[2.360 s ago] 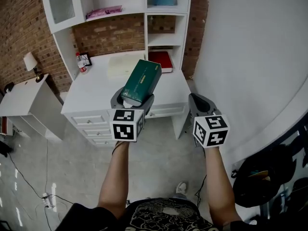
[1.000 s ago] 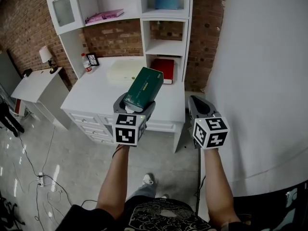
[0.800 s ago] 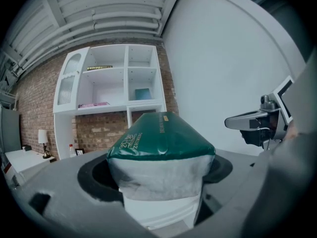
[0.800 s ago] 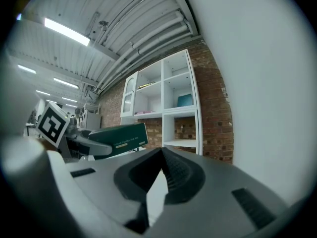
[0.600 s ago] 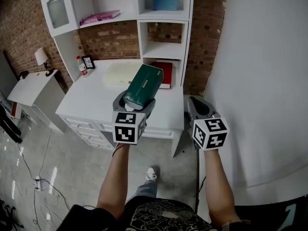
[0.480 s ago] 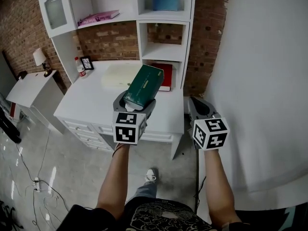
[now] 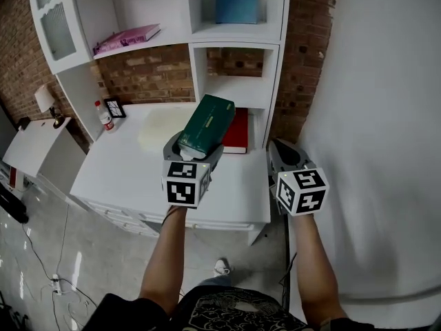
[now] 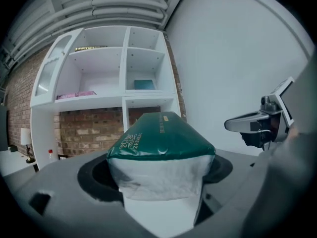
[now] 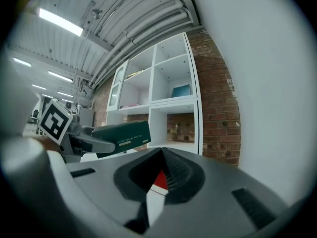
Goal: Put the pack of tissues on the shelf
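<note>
Shelf (image 7: pixel 241 99) nearer than before | pack of tissues (image 7: pixel 205 123) clamped in left tool (image 7: pixel 194 146), above surface (image 7: pixel 124 171) | right tool (image 7: pixel 284 156) closed, empty | next: reach far, seat pack flat, then release.

The person wears a black T-shirt (image 7: pixel 234 312) printed with a pale swirling pattern; the forearms are bare below its dark sleeves. Each hand carries a matte grey gripper of moulded plastic. The left gripper (image 7: pixel 195 145) has a rounded grey shell with a dark oval hollow around its jaws. The right gripper (image 7: pixel 283 150) is the same grey and tapers to a blunt nose. Its hollow is black, and the inner faces of its jaws are finely ribbed. The near end of each gripper bears a white cube printed with black square markers: the left cube (image 7: pixel 185 183) and the right cube (image 7: pixel 302 189). One pale shoe (image 7: pixel 222 265) shows nearest the person.
</note>
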### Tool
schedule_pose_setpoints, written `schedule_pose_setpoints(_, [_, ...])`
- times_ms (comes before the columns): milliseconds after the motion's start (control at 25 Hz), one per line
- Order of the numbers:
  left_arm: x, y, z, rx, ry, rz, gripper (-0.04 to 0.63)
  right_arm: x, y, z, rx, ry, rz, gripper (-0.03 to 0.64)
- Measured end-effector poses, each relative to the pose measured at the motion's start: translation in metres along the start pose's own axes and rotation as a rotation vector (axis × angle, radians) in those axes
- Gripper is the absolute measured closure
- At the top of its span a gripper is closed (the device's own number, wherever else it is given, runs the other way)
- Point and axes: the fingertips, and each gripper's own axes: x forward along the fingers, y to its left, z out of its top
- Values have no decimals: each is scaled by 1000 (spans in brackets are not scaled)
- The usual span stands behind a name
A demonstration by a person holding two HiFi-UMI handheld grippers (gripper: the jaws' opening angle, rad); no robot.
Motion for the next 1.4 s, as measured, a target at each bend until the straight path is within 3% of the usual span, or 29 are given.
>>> schedule_pose_setpoints(400, [75, 43, 1, 2, 18, -47, 141, 78, -23, 8, 0, 15, -38, 614])
schedule_pose_setpoints(960, [122, 63, -6, -7, 23, -103, 141, 125, -25, 14, -31, 22, -56, 614])
schedule_pose_setpoints(1400, [150, 65, -4, 9, 35, -51, 141, 158, -46, 14, -29, 4, 13, 614])
